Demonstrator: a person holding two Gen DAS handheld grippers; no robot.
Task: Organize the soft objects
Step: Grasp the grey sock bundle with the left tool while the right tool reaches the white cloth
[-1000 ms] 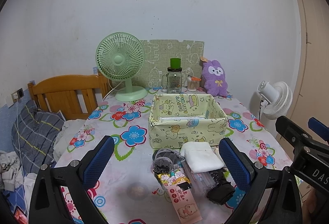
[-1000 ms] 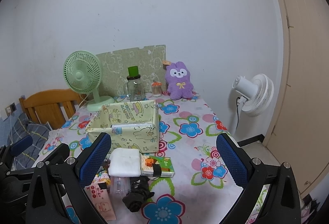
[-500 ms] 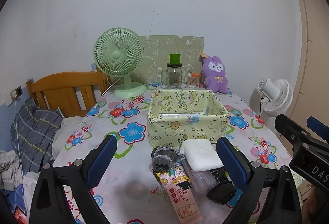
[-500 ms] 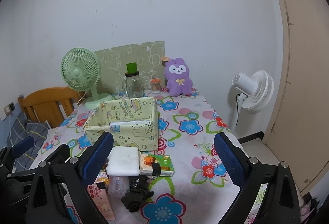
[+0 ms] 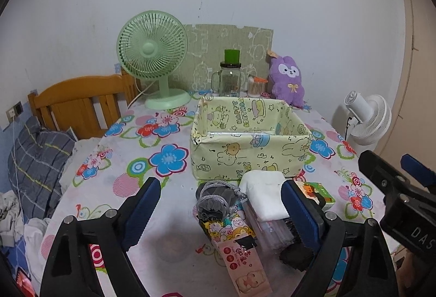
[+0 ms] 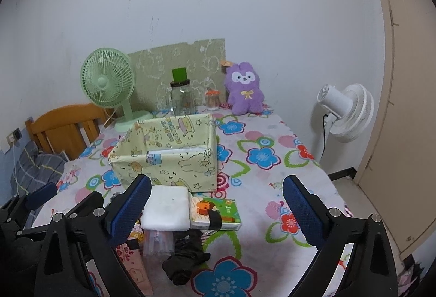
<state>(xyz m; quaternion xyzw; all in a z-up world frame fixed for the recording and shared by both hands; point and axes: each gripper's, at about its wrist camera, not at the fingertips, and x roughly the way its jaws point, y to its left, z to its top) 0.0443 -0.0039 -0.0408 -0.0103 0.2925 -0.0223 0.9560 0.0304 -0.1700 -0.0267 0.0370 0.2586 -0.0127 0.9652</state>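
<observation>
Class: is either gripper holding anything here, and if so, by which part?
Nothing is held. The left gripper and right gripper are both open above the pile; the left's jaws have just been closing.

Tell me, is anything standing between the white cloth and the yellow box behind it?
Nothing visible does. The white cloth lies right in front of the box, whose top is open. The tissue pack lies beside the cloth, not on that path.

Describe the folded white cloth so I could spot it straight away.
Find the pale yellow cartoon-print box in the middle of the flowered table. At the foot of its near wall lies a small heap of things; the folded white cloth rests on top, the only plain white piece, beside a green tissue pack.
</observation>
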